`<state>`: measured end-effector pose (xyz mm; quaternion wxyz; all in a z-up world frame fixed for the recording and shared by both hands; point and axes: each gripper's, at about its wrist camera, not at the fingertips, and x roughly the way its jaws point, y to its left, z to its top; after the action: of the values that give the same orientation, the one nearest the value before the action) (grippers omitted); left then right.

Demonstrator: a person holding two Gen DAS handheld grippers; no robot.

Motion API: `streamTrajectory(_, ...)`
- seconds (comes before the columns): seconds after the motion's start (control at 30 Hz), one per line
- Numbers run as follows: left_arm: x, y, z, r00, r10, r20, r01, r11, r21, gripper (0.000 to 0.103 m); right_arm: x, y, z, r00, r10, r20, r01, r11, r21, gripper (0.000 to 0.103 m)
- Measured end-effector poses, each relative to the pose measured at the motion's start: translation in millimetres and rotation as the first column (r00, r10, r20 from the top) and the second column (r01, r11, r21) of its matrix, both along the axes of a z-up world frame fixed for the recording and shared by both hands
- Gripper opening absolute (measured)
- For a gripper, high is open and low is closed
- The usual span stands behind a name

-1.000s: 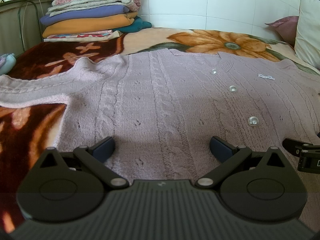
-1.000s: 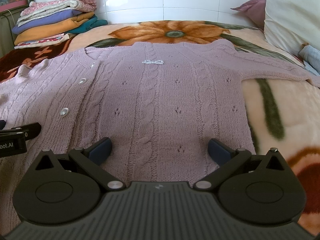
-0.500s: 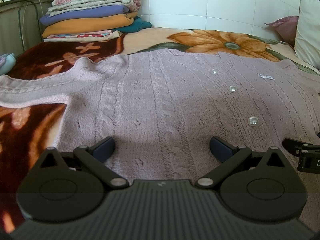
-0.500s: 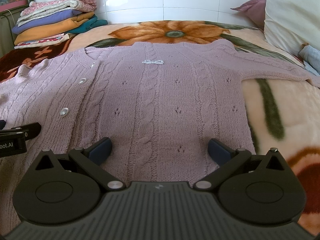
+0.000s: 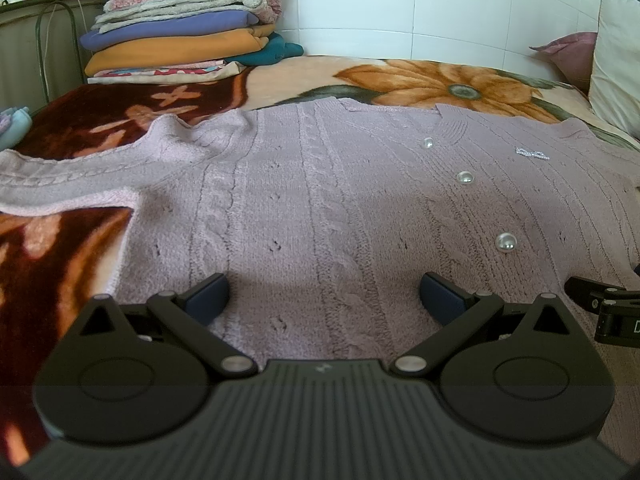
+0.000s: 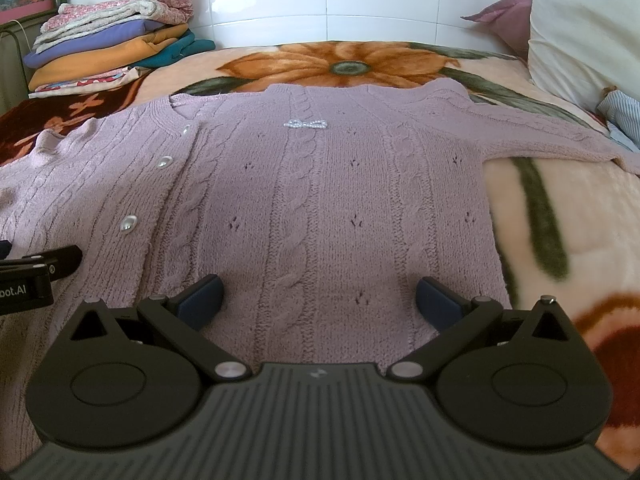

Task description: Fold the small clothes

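A small mauve cable-knit cardigan [image 5: 320, 200] with pearl buttons lies flat and spread out on the bed, sleeves out to both sides; it also shows in the right wrist view [image 6: 320, 184]. My left gripper [image 5: 324, 298] is open and empty over the cardigan's lower left half. My right gripper [image 6: 318, 298] is open and empty over its lower right half. The right gripper's edge shows in the left wrist view [image 5: 604, 312], and the left gripper's edge in the right wrist view [image 6: 36, 272].
A stack of folded clothes [image 5: 180, 36] sits at the far left corner of the bed by the tiled wall, also in the right wrist view [image 6: 108, 44]. A white pillow [image 6: 584, 28] and a pink cushion [image 6: 504, 16] lie at the far right. A floral blanket [image 6: 344, 64] covers the bed.
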<state>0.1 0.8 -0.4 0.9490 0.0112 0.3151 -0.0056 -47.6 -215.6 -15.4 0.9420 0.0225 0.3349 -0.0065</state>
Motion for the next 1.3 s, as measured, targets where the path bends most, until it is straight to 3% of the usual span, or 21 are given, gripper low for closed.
streamTrajectory(0.43, 2, 0, 1, 1.0, -0.006, -0.015, 0.005, 1.0, -0.003, 0.103, 2, -3, -1, 1.0, 0.0, -0.014, 0.0, 1.0, 0.018, 0.103)
streamTrajectory(0.6, 3, 0, 6, 0.999, -0.017, -0.044, 0.018, 1.0, 0.005, 0.103, 1, -19, 10, 1.0, 0.006, -0.01, -0.005, 0.993, 0.118, 0.103)
streamTrajectory(0.8, 9, 7, 21, 0.994, -0.01, -0.109, 0.005, 0.999, -0.047, 0.103, -2, -67, 29, 1.0, 0.006, 0.002, -0.006, 0.969, 0.247, 0.103)
streamTrajectory(1.0, 12, 9, 34, 0.991, 0.015, -0.131, -0.026, 0.996, -0.08, 0.103, 5, -131, 45, 0.996, -0.084, 0.028, 0.073, 0.961, 0.267, 0.103)
streamTrajectory(1.3, 12, 6, 51, 0.988, 0.003, -0.155, -0.018, 0.995, -0.097, 0.103, 27, -238, 43, 0.959, -0.28, 0.043, 0.245, 0.896, 0.371, 0.103)
